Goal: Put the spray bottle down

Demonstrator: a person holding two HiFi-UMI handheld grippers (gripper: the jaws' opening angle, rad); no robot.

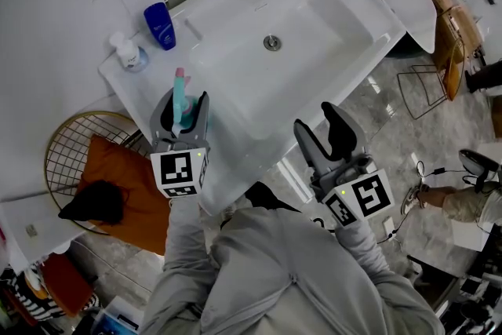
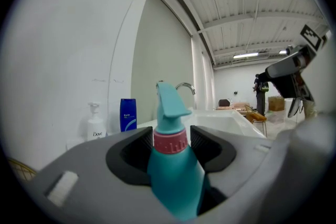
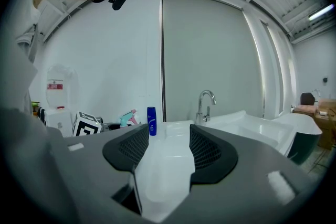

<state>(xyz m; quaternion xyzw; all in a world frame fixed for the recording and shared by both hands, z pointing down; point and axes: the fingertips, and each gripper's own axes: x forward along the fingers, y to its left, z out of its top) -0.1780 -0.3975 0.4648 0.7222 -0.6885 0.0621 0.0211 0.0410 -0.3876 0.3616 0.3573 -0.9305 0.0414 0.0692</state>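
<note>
**Head view.** The left gripper (image 1: 182, 112) is seen clamped on the spray bottle (image 1: 180, 94), over the left ledge of the sink (image 1: 141, 94). The bottle's body is masked by the jaws, so only its teal head and pink tip are shown. Whether its base touches the ledge cannot be determined. A bare strip of ledge is left ahead of this claw, before the white pump bottle (image 1: 128, 52) and the blue bottle (image 1: 160, 26). The basin edge lies just to its right. The right gripper (image 1: 328, 139) is held near the sink's front edge.

**Left gripper view.** The bottle is gripped upright, just below its pink collar. Its base is cut off by the gripper body.

**Right gripper view.** The jaws are spread wide and nothing is held. White sink top is seen between them, with the faucet (image 3: 203, 105) well ahead.
</note>
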